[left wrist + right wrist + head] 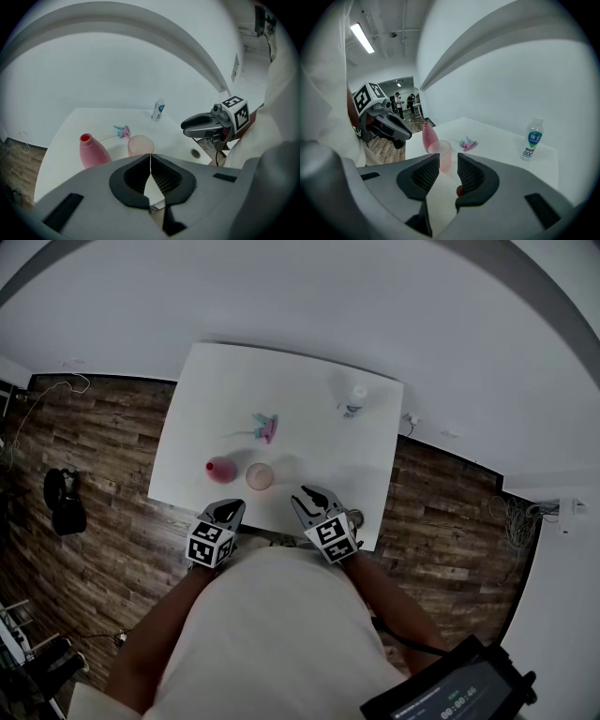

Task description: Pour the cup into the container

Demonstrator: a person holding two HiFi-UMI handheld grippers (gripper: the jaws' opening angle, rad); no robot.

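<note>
In the head view we see the cup (260,475) standing upright near the lower edge of the white surface (309,432), just right of the pink bottle (220,469) and not touching it. The cup is translucent pink, and we cannot tell whether it holds anything. The bottle's mouth is open, with a red rim.

The left tongs (150,161) are pressed together, their tips meeting in a thin line, with nothing between them. The right tongs (448,171) stand slightly spread, with a narrow gap that is empty. The cup shows beyond that gap, well clear of the pads. Both tongs sit at the surface's lower edge in the head view and touch nothing.

Further up the surface lies a small pink and teal sprayer head (265,427), too small for us to read its details. A clear water bottle (353,401) stands toward the upper right.

A small round mark (195,153) on the surface, below the right tongs in the left gripper view, is hard to make out. The person's pale clothing (272,634) fills the lower middle of the head view. A dark device with a display (459,690) is cut off at the lower right.
</note>
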